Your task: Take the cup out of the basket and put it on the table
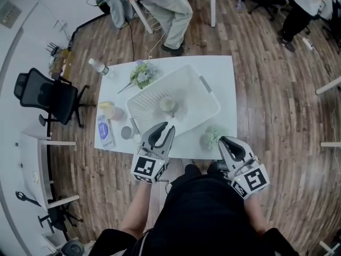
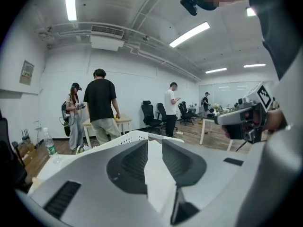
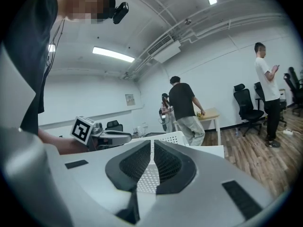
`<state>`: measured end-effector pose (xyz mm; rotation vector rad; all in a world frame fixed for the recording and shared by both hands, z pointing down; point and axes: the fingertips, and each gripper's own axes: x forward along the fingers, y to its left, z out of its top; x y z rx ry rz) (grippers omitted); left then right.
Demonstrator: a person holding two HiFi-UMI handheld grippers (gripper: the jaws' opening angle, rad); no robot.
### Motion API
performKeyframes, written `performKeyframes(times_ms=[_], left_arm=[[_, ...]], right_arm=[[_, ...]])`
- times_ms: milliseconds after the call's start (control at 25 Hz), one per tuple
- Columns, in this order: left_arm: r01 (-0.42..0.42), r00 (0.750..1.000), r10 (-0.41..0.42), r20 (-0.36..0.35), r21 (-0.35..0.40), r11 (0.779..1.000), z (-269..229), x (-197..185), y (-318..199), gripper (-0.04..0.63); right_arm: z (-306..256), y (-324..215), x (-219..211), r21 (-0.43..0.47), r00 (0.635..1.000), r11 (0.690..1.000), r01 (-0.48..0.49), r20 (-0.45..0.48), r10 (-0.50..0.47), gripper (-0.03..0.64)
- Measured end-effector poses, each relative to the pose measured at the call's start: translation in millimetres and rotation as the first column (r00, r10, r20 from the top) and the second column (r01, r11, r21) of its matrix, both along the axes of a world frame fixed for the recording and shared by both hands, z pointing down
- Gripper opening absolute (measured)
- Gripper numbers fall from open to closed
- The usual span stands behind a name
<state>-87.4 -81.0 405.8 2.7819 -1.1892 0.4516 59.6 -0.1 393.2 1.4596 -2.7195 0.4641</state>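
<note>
Head view, we count: one table (image 1: 221, 71); one basket (image 1: 210, 97) at its centre; one cup (image 1: 168, 104) inside that basket; two claws near us. Left gripper (image 1: 166, 127): jaws slightly parted, empty. Right gripper (image 1: 224, 141): jaws together, empty.

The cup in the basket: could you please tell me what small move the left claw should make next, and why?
Probably ease the left claw forward over the rim of the basket toward the cup: its jaws stand apart and empty, short of the cup, which sits inside.
</note>
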Motion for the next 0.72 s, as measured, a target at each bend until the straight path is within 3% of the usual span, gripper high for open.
performKeyframes(times_ms=[120,240,360,560,720], left_arm=[[-0.048,0.991,0.049,0.124,-0.013,0.999,9,5,-32,0.128],[-0.099,0.964,0.130,0.231,-0.143,0.985,39,14,-63,0.191],[-0.092,0.929,0.187,0.319,-0.288,0.953,86,18,-91,0.251],[-0.023,0.829,0.266,0.492,-0.446,0.895,157,10,-116,0.267],[0.043,0.797,0.294,0.527,-0.537,0.843,204,2,-120,0.273]], right_arm=[[3,4,15,-0.006,0.999,0.999,-0.034,0.014,0.034,0.031],[6,6,32,-0.014,0.997,0.997,-0.076,0.027,0.076,0.031],[13,10,51,-0.025,0.993,0.993,-0.114,0.033,0.114,0.031],[21,15,83,-0.041,0.984,0.984,-0.173,0.044,0.175,0.031],[24,18,101,-0.049,0.976,0.976,-0.211,0.044,0.213,0.031]])
